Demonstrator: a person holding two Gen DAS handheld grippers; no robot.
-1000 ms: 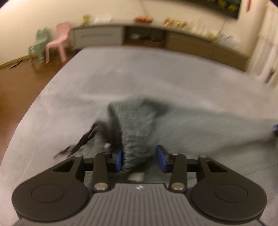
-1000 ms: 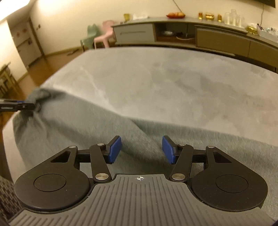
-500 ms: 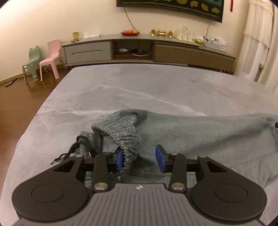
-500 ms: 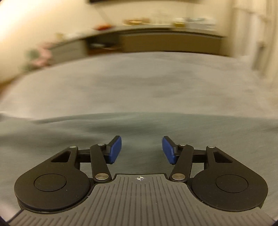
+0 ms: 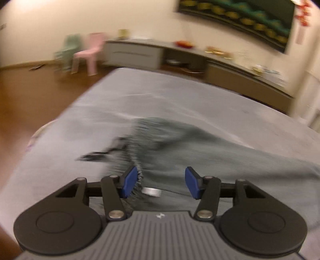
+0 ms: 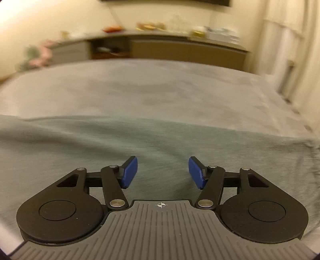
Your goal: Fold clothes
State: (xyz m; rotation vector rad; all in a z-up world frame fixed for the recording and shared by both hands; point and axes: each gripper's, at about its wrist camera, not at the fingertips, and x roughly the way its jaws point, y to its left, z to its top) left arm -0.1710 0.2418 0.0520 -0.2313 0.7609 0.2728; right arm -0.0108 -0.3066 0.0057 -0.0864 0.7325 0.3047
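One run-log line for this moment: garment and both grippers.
garment: grey knit flat on table | left gripper: open, jaws just widened, ribbed edge beside left pad | right gripper: open, just widened, empty over cloth

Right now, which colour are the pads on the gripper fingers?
Blue pads, on black fingers; the right wrist view shows them best.

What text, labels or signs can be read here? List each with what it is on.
No readable text in either view.
Small white emblem on the left claw's grey body: a mark, not letters.
Crosshair mark on the right claw's grey body: a symbol only.
Red hanging decoration beside the wall picture: too blurred to read.
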